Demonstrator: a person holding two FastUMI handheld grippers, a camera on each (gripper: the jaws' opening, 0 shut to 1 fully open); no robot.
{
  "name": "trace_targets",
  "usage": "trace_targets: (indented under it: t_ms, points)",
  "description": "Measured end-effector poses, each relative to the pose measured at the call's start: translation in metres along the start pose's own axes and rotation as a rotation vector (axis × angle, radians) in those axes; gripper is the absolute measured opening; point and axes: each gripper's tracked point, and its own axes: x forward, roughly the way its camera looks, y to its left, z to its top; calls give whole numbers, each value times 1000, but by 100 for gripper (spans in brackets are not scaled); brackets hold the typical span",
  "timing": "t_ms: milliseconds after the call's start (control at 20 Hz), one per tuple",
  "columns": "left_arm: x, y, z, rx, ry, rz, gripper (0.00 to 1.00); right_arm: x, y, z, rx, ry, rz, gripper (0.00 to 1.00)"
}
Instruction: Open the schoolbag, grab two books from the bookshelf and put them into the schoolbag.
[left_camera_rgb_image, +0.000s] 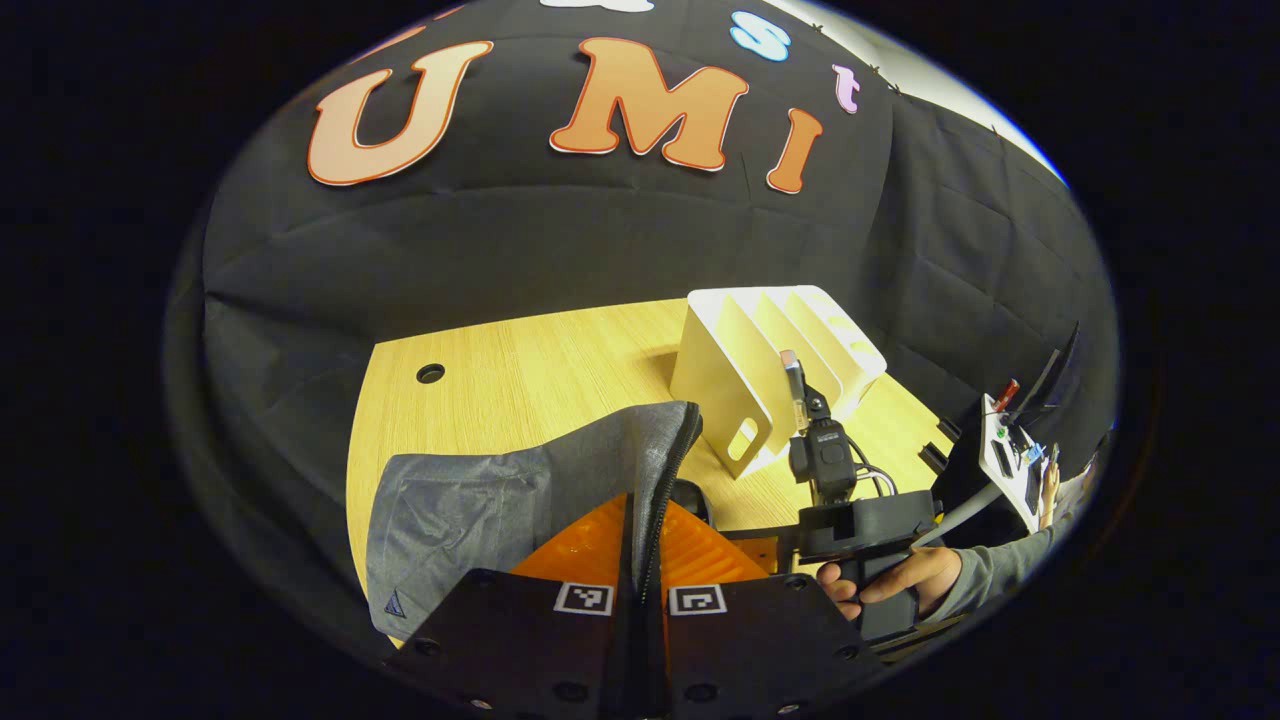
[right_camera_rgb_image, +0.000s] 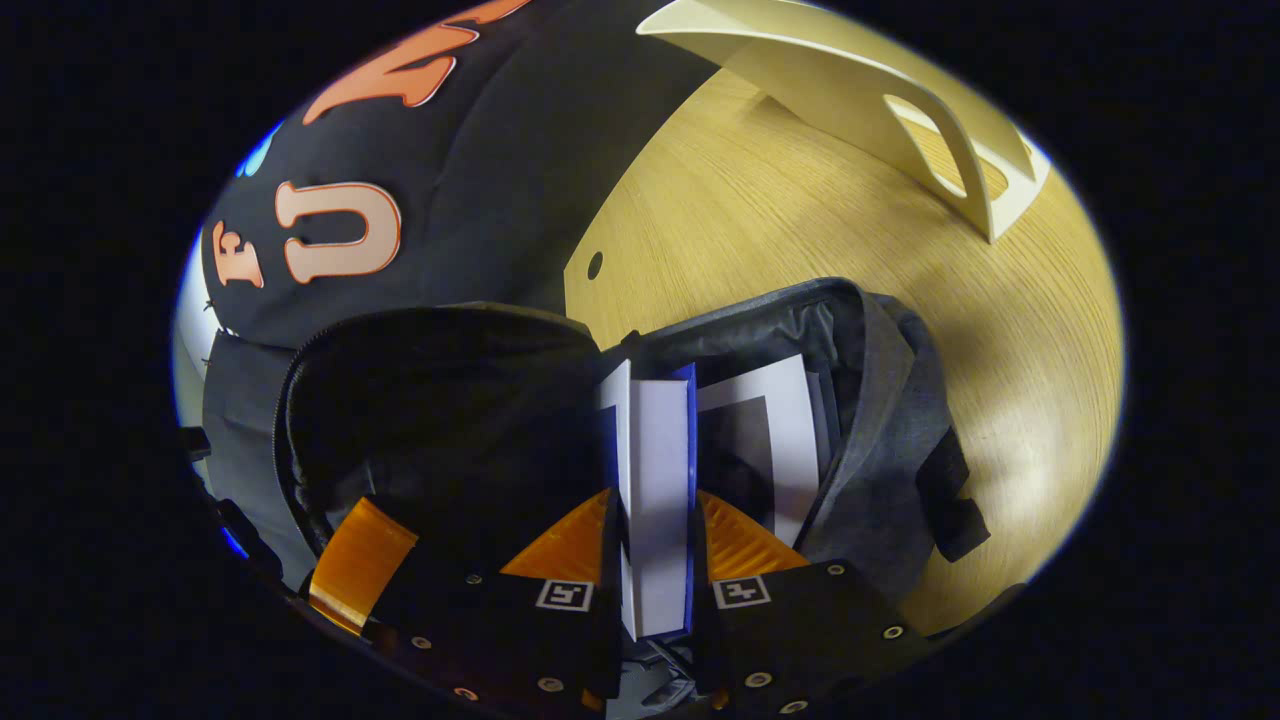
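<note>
In the left gripper view my left gripper (left_camera_rgb_image: 645, 530) is shut on the zipper edge of the grey schoolbag (left_camera_rgb_image: 480, 510) and holds its flap up. My right gripper (right_camera_rgb_image: 655, 500) is shut on a blue-covered book (right_camera_rgb_image: 662, 470) with white pages, held upright in the mouth of the open schoolbag (right_camera_rgb_image: 880, 430). A second book (right_camera_rgb_image: 775, 420) stands inside the bag just to the right of it. The white bookshelf (left_camera_rgb_image: 770, 370) stands on the table behind the bag, with its slots bare. A person's hand (left_camera_rgb_image: 900, 580) grips the right gripper's handle beside the bag.
The wooden table (left_camera_rgb_image: 520, 370) has a small round hole (left_camera_rgb_image: 431, 373) near its far left. The bookshelf (right_camera_rgb_image: 870, 100) sits at the top of the right gripper view. A white board with wires (left_camera_rgb_image: 1010, 450) stands at the table's right edge.
</note>
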Motion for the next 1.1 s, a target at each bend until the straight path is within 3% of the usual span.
trace_targets:
  t_ms: [150, 300, 450, 600, 650, 700, 750, 850, 900, 950, 1050, 1100]
  points:
    - [-1, 5, -1, -7, -11, -1, 7, 2, 0, 2, -12, 9, -40, 31]
    - [0, 9, -5, -8, -16, -3, 6, -2, -15, 3, -52, 19, -163, 41]
    - [0, 7, -11, -15, -20, -14, 7, -5, -19, 3, -87, 25, -221, 46]
    - [0, 8, -15, -18, -26, 10, 12, -20, -26, 14, -228, 1, -298, 43]
    - [-1, 4, -16, -27, -28, 6, 14, -25, -26, 18, -264, -5, -305, 57]
    - [2, -3, -18, -32, -27, -8, 17, -33, -22, 19, -277, -2, -298, 43]
    - [1, -10, -19, -34, -34, -18, 21, -39, -22, 22, -283, -5, -296, 43]
    - [4, -18, -19, -34, -39, -8, 39, -54, -30, 34, -308, -32, -312, 42]
    - [5, -23, -18, -41, -48, 2, 55, -62, -35, 40, -321, -46, -319, 42]
    - [7, -31, -18, -51, -48, -1, 53, -71, -39, 45, -331, -51, -317, 42]
    - [10, -43, -19, -59, -55, 22, 66, -89, -44, 57, -344, -68, -313, 42]
    - [12, -47, -17, -61, -63, 41, 80, -99, -47, 65, -352, -85, -314, 43]
